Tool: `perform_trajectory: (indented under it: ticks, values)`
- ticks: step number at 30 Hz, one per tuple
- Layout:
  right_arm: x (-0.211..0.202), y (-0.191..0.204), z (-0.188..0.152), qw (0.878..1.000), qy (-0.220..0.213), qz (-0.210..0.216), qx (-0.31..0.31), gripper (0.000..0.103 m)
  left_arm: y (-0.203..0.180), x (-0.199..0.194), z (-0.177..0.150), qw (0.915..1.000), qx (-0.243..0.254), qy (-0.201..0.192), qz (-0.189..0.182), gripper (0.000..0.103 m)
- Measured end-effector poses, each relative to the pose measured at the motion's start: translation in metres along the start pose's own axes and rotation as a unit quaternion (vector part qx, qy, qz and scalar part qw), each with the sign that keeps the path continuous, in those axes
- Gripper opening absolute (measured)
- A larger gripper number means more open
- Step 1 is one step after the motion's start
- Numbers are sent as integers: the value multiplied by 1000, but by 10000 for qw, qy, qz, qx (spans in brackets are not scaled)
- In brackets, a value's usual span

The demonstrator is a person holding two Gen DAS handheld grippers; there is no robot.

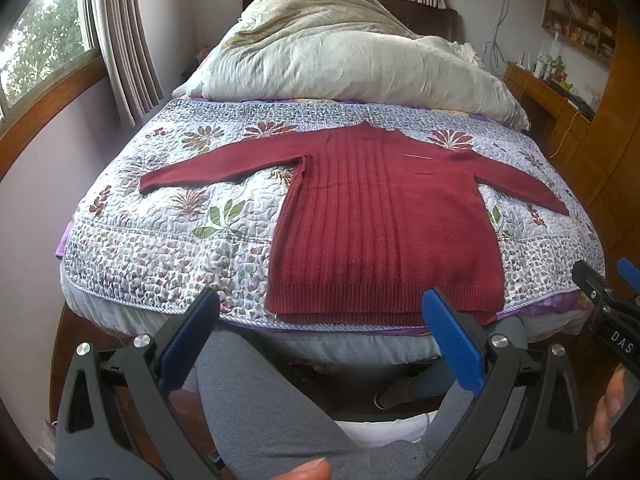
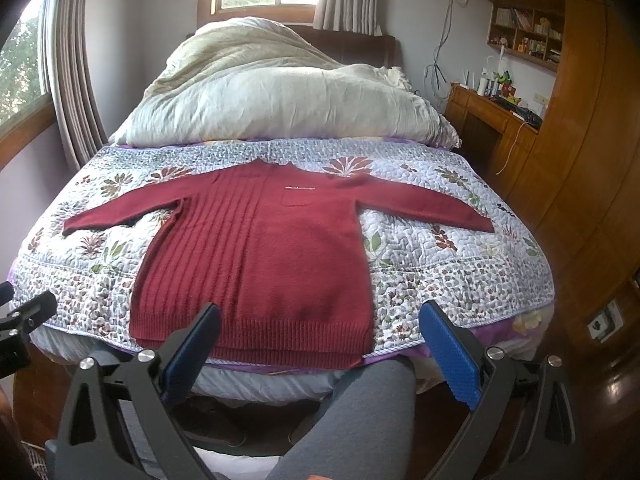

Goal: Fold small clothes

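Note:
A dark red knitted sweater (image 1: 384, 216) lies flat on the bed, front up, both sleeves spread out sideways and its hem at the near edge. The right wrist view shows the same sweater (image 2: 272, 248). My left gripper (image 1: 320, 308) hangs open just short of the hem, with nothing between its blue pads. My right gripper (image 2: 320, 316) is open too, held before the hem's right part, with nothing in it. The right gripper's tip (image 1: 608, 284) shows at the right edge of the left wrist view.
A floral quilt (image 1: 168, 216) covers the bed, with a bunched pale duvet (image 1: 340, 56) at the far end. The person's grey-clad legs (image 1: 256, 408) stand against the bed's near edge. A wooden desk and wardrobe (image 2: 560, 168) line the right wall; curtains and a window are at the left.

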State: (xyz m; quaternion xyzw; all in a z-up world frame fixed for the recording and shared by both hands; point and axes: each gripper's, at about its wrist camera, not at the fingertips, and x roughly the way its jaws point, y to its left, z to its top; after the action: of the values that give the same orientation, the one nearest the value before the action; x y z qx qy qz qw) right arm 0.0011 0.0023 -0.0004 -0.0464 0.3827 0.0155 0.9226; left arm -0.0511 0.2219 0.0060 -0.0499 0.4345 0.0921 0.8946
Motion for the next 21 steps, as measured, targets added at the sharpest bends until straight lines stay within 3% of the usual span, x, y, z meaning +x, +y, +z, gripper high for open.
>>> perform_trajectory:
  ticks: [21]
  values:
    - [1,-1,5,10000,-22,-19,-11,99,0,0,4,10000,10,3,25,100]
